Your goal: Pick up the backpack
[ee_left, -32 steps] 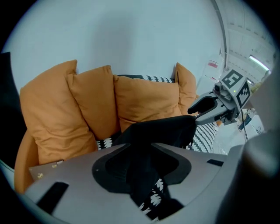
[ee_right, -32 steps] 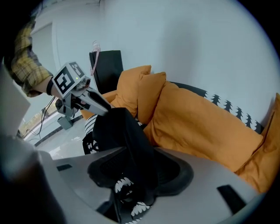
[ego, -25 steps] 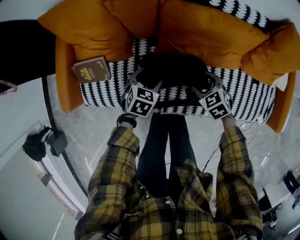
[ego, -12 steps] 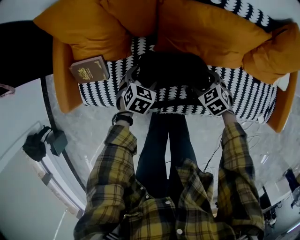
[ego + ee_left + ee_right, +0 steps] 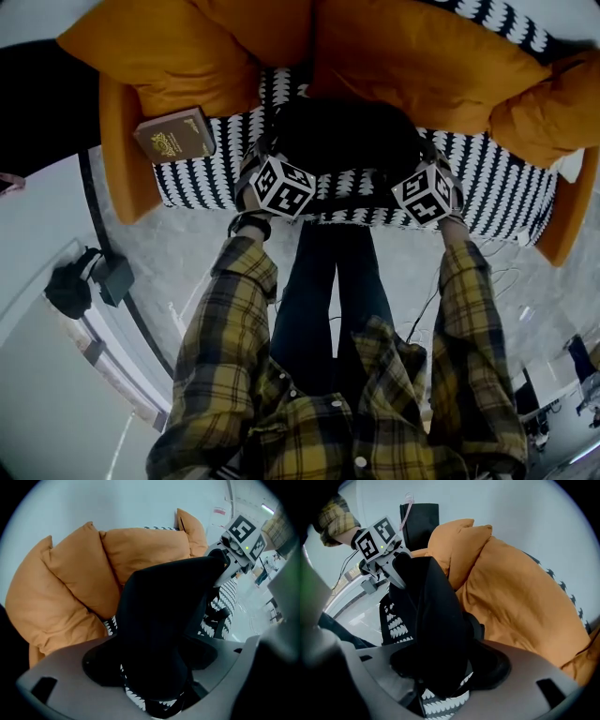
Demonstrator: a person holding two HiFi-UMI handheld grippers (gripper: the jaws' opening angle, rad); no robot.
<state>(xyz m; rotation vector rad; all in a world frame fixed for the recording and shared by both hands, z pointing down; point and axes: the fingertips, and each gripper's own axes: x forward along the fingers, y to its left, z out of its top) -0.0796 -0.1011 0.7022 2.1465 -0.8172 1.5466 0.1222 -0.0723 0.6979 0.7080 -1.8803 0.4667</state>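
A black backpack (image 5: pixel 345 139) stands upright on the sofa's black-and-white patterned seat (image 5: pixel 497 192), against the orange cushions. My left gripper (image 5: pixel 265 152) has come down over its left side and my right gripper (image 5: pixel 427 157) over its right side. In the left gripper view the backpack (image 5: pixel 159 620) fills the gap between wide jaws that have just been opening. In the right gripper view the backpack (image 5: pixel 436 630) sits between jaws that opened and have just been closing a little. I cannot see either pair of pads pressing the fabric.
A brown book (image 5: pixel 174 136) lies on the seat's left end. Orange cushions (image 5: pixel 422 61) back the sofa, with orange arms (image 5: pixel 117 150) at both ends. A dark bag (image 5: pixel 73 286) and cables lie on the pale floor at the left. The person's legs stand before the sofa.
Both grippers have sunk toward the sofa and now straddle the backpack's two sides; the marker cubes sit closer against it than one second ago.
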